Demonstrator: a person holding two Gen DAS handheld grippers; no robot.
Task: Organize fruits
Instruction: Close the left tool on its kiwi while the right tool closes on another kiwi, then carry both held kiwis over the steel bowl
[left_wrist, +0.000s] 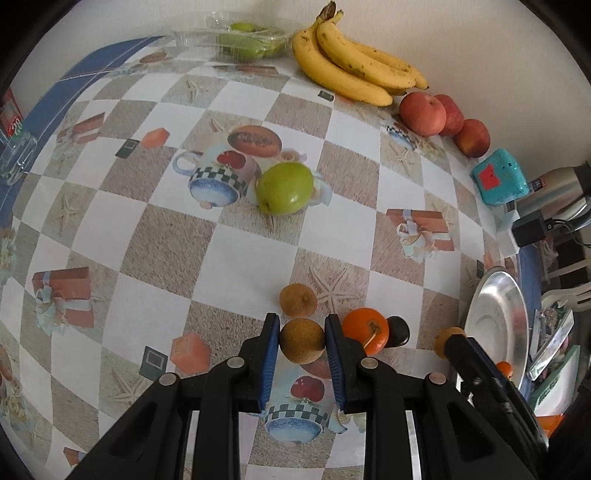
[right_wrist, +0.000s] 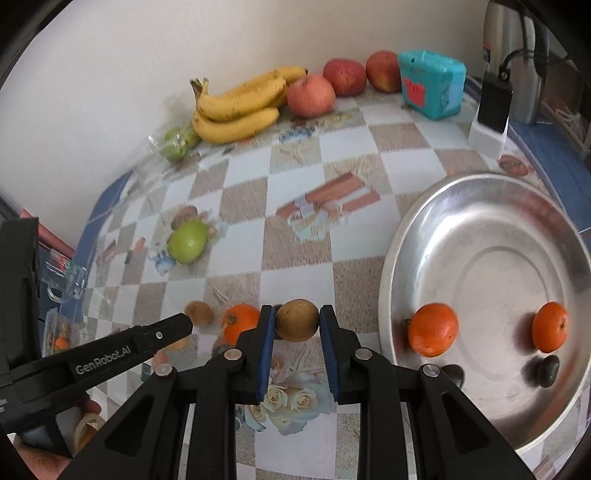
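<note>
In the left wrist view my left gripper (left_wrist: 301, 325) is shut on a round brown fruit (left_wrist: 301, 341), held above the tablecloth. A second brown fruit (left_wrist: 297, 300), an orange (left_wrist: 365, 329) and a dark plum (left_wrist: 398, 330) lie just beyond it. In the right wrist view my right gripper (right_wrist: 297, 314) is shut on another brown fruit (right_wrist: 297, 319), left of the steel plate (right_wrist: 406, 236). The plate holds two oranges (right_wrist: 433, 329) and two dark plums (right_wrist: 546, 371). The left gripper (right_wrist: 184, 321) reaches in from the left there, and a hand shows under it.
A green apple (left_wrist: 284, 188) lies mid-table. Bananas (left_wrist: 351, 62), three red apples (left_wrist: 423, 112) and a clear box of green fruit (left_wrist: 247, 40) line the back wall. A teal box (left_wrist: 500, 179), a metal flask (left_wrist: 554, 192) and a charger stand at the right.
</note>
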